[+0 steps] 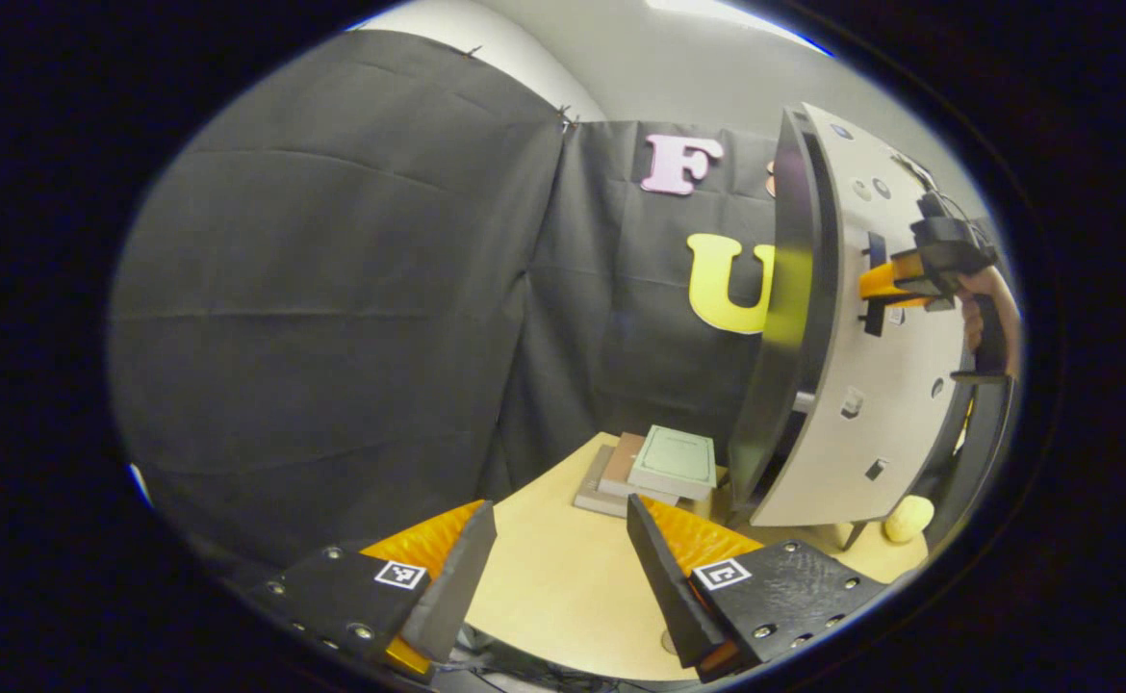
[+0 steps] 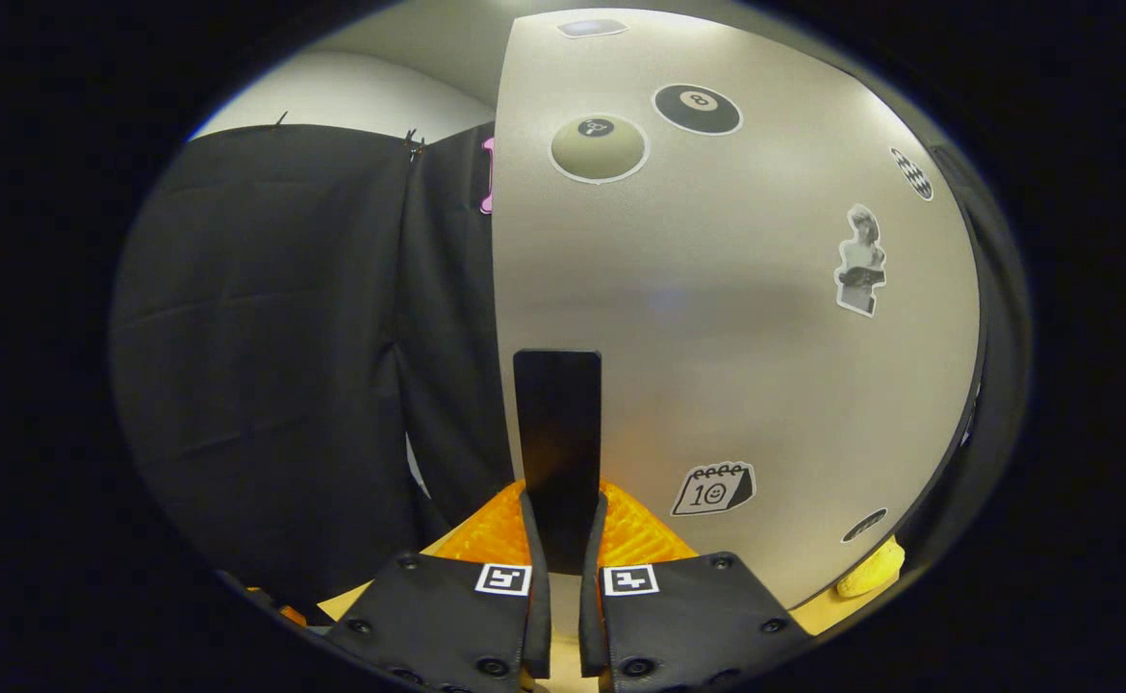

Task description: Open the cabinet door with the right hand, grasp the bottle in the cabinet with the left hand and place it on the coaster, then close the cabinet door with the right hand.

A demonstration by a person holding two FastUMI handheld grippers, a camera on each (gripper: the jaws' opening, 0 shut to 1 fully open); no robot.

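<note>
Pale tabletop [image 1: 563, 577] bare ahead of left gripper [image 1: 561, 558], jaws wide, empty; right gripper [image 2: 563, 539] clamped on door handle [image 2: 557, 433], cabinet door [image 2: 736, 318] slightly ajar

cabinet door [image 2: 717, 318] hides the cabinet's inside; yellow object [image 2: 873, 570] partly hidden.

In the left gripper view, the bench [image 1: 563, 577] lies near, with a stack of books [image 1: 659, 467] on its far part, just left of the cabinet [image 1: 775, 318]. The cabinet door [image 1: 871, 385] stands at the right, and the right hand-held gripper [image 1: 885, 284] meets its handle [image 1: 874, 289] from the right. In the right gripper view, the handle [image 2: 557, 443] sits between that gripper's fingers [image 2: 534, 549], near the door's [image 2: 717, 289] left edge.
</note>
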